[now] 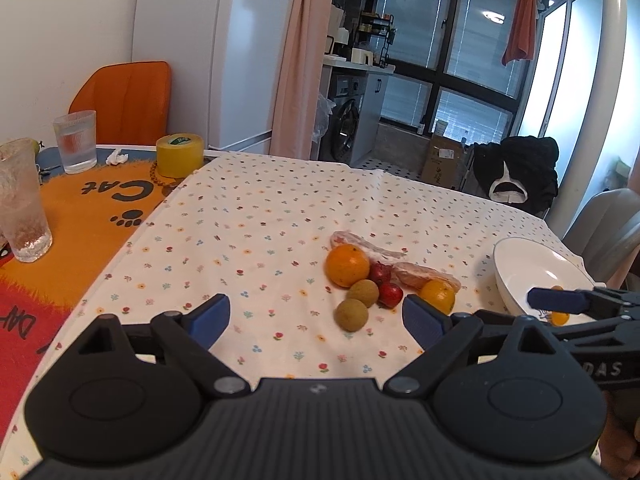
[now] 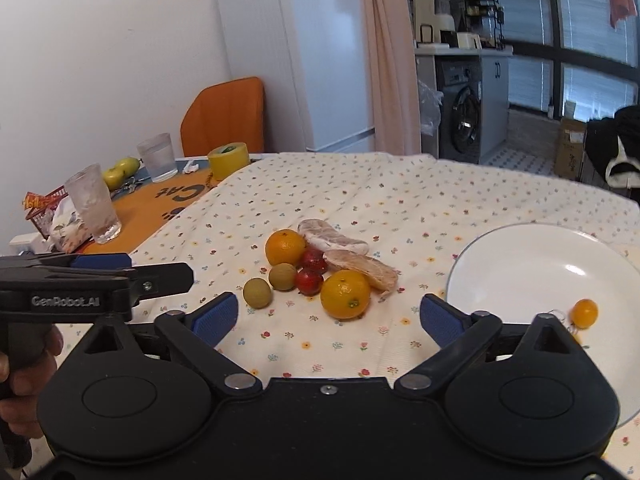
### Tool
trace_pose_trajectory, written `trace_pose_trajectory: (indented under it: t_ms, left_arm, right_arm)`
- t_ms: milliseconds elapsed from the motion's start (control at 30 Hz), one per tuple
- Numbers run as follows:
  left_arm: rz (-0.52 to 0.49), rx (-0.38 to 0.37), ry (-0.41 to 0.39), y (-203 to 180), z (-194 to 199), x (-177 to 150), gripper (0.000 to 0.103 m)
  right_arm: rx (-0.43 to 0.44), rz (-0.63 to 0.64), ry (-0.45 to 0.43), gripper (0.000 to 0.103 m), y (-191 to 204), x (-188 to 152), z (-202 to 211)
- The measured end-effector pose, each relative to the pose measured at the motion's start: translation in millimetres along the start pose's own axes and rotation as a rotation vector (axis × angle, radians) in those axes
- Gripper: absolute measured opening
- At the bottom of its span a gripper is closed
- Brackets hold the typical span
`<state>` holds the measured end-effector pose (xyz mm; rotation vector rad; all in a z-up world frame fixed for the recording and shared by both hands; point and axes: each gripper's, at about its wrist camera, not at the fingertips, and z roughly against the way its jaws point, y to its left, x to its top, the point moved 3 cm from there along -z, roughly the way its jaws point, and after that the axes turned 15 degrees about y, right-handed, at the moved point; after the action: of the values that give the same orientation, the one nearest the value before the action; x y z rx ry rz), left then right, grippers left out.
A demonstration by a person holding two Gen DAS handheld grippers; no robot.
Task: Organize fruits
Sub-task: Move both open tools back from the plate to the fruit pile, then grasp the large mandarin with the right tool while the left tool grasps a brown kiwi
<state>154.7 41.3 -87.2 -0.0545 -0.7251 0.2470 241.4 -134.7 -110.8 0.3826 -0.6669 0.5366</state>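
In the left wrist view, the left tool hangs over the counter with its two blue fingers wide apart and nothing between them. The fruits lie in a small pile just past it. The white plate sits at the far right.

In the right wrist view, the right tool is also spread wide and holds nothing. A small orange fruit lies on the plate, apart from the pile.
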Motion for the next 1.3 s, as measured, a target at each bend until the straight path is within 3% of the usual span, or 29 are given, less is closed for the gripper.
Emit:
trace_pose_trajectory:
  t_ms: [233,600,1167,1300]
  left_arm:
    - [0.0,-0.009,0.016,4,-11,4,0.083]
    - [-0.018,-0.054,0.066,-5,-37,12,0.062]
    - [-0.034,-0.088,0.149,-16,-80,16,0.036]
    - [-0.04,-0.097,0.159,-19,-85,15,0.025]
  right_arm:
    - [0.003,0.001,0.037,0.084,3,5,-16]
    - [0.016,-0.026,0.088,0.06,-6,14,-41]
    - [0.012,0.012,0.113,0.05,-12,22,-65]
    - [0.024,0.014,0.127,0.037,-13,22,-71]
